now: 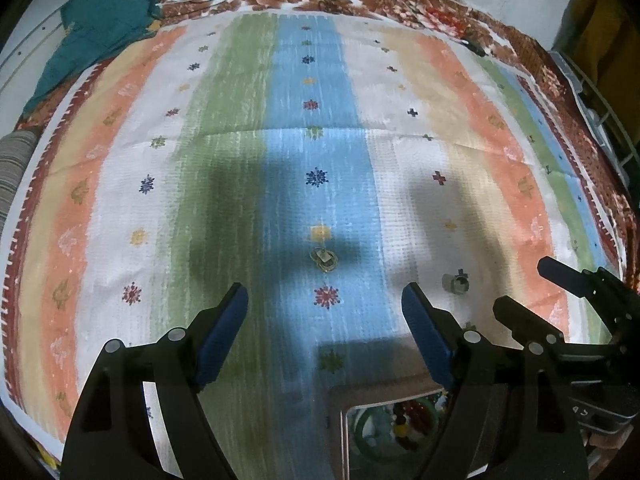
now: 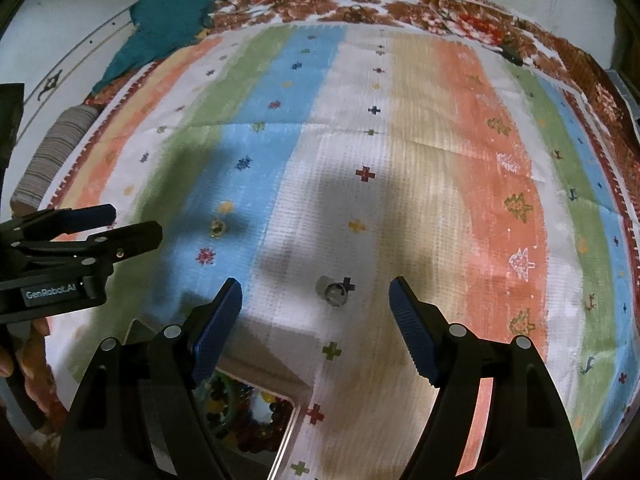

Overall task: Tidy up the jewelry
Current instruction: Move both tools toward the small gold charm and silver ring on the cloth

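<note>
Striped cloth [image 1: 224, 184]; teal fabric [image 1: 104, 20] beyond

Striped woven cloth [image 1: 224, 208] in orange, green, blue, white bands, spread flat beneath and ahead of jaws. Teal fabric piece [image 1: 100, 28] far ahead-left. Grey ribbed roll, possibly folded textile [image 2: 56, 152], left of jaws.

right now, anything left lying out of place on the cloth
Two small pieces lie loose on the striped cloth, outside the box of beads and bangles: a gold ring or earring on the blue stripe, and a small silver ring-like piece on the white stripe. Both tongs are open and empty.
</note>
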